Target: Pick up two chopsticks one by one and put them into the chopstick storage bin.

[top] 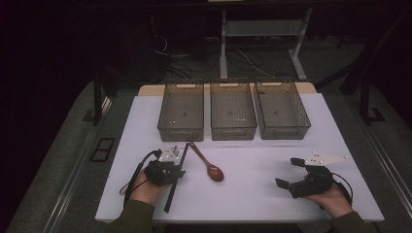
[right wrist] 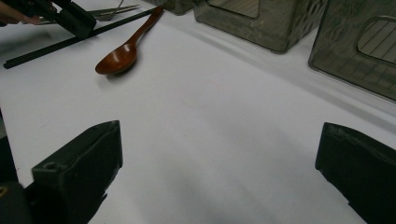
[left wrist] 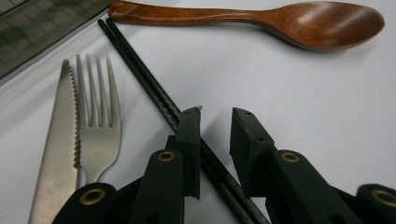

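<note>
Beside chopsticks: fork, knife (left gripper view).

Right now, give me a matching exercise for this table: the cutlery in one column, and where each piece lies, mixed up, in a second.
Things:
1. brown wooden spoon
2. black chopsticks
3. silver steel fork
4. serrated steel knife

Places, in the left gripper view:
A. between the left gripper's jaws
B. far left
C. across the top
D. between knife and chopsticks

Pairs: 1-C, 2-A, 3-D, 4-B
</note>
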A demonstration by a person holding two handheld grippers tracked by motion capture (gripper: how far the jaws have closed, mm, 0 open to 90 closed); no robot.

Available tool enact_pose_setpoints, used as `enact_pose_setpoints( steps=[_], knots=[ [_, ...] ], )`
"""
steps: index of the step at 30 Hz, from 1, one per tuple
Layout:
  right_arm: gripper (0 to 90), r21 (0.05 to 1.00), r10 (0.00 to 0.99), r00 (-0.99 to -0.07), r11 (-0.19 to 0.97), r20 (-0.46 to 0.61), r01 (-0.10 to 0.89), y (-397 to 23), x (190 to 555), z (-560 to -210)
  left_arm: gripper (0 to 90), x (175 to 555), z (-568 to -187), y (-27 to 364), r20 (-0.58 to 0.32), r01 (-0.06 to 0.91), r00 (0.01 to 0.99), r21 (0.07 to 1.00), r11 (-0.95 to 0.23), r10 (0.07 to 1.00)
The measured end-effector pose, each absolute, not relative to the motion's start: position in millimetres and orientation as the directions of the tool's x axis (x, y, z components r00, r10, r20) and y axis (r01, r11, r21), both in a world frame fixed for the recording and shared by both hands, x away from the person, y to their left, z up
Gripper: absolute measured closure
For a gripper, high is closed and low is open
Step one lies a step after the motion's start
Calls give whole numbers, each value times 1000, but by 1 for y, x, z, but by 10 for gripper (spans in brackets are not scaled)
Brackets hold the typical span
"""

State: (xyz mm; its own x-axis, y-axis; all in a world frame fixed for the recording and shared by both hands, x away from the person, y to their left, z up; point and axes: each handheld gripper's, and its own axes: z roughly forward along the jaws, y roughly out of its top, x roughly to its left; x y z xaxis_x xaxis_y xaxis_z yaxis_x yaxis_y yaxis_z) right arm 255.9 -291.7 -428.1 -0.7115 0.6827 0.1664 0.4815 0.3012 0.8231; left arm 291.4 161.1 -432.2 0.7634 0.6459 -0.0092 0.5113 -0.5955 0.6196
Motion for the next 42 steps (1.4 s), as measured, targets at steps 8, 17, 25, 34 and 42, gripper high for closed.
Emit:
enact_pose_setpoints(
  steps=[8,17,25,34,42],
  knots=[
    [9,823,683,-711,301,166,482,-292,256,-428,716,290,-432,161,-18,524,756,616,-588,654],
    [9,823,683,-711,301,167,482,-292,256,-428,706,288,-432,156,-26,521,770,603,-604,638],
    [9,823,684,-710,299,167,482,-292,256,-428,700,282,-423,157,24,503,750,627,-595,660],
    [9,823,684,-711,300,167,482,-292,256,-428,732,288,-427,173,2,567,695,614,-550,719],
    [9,823,684,-710,300,167,483,-292,256,-428,745,289,-429,172,2,573,700,595,-563,714]
  ],
)
